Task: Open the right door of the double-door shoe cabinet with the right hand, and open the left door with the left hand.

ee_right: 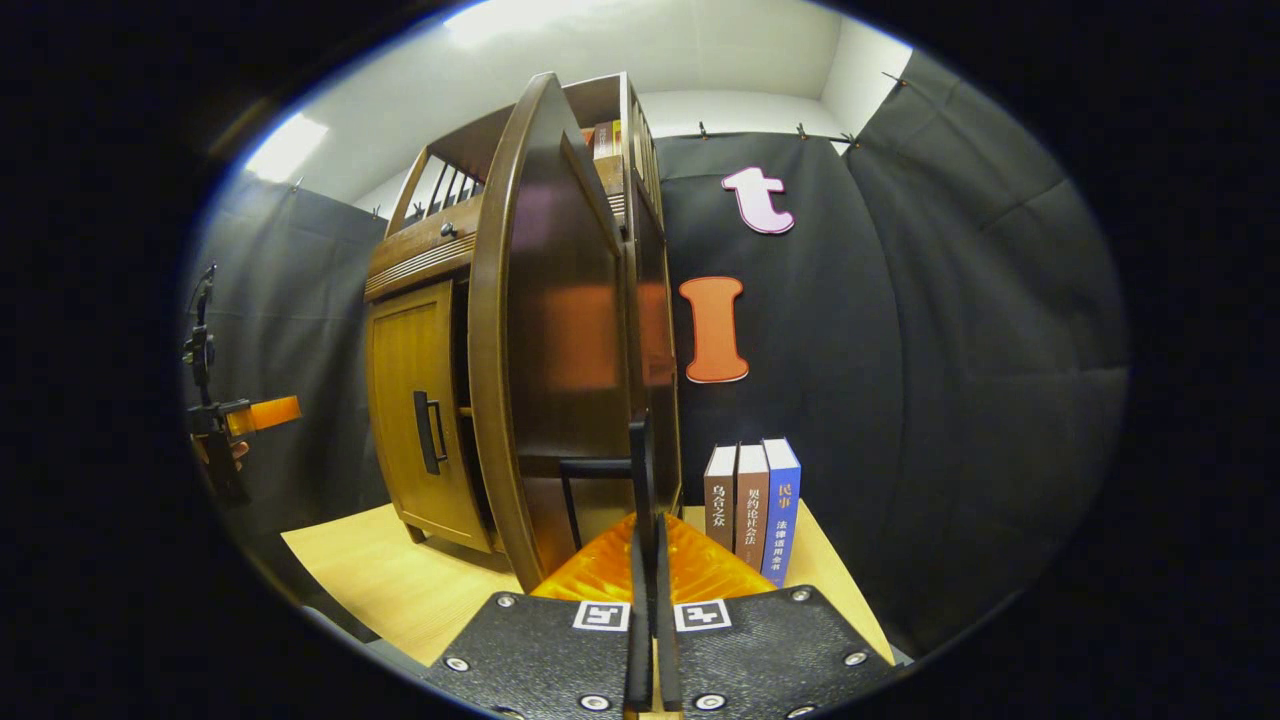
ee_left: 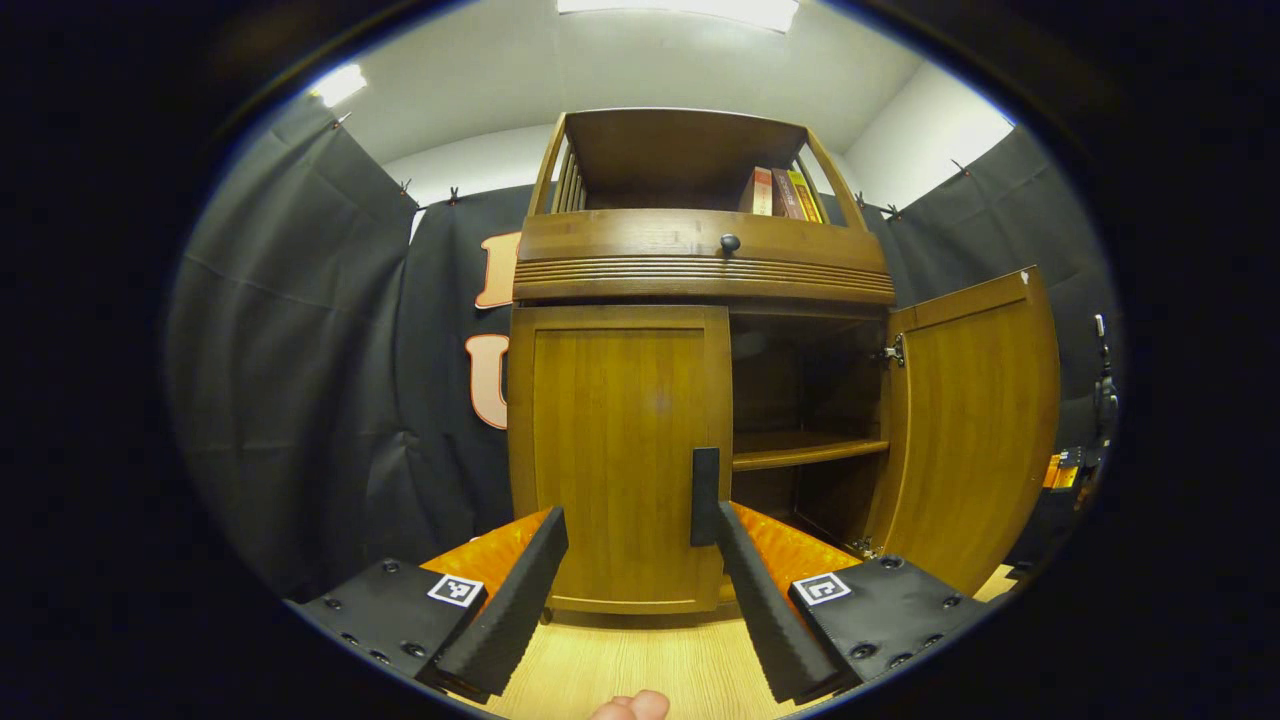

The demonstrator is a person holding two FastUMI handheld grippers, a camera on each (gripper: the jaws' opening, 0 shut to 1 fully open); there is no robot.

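The wooden shoe cabinet point(ee_left: 700, 270) stands straight ahead in the left gripper view. Its left door point(ee_left: 615, 450) is closed, and a dark vertical handle point(ee_left: 705, 495) runs along its inner edge. My left gripper point(ee_left: 640, 520) is open in front of that door, with one fingertip point(ee_left: 728, 525) right by the handle. The right door point(ee_left: 975, 420) is swung wide open, showing a shelf point(ee_left: 805, 452) inside. In the right gripper view that right door point(ee_right: 560, 330) is seen nearly edge-on, and my right gripper point(ee_right: 648, 545) is shut on its handle point(ee_right: 638, 460).
The cabinet sits on a light wooden tabletop point(ee_left: 640, 660). Three upright books point(ee_right: 752, 508) stand beside the cabinet's right side. More books point(ee_left: 785, 195) are on the open top shelf, above a drawer with a round knob point(ee_left: 730, 242). Black cloth walls close in all around.
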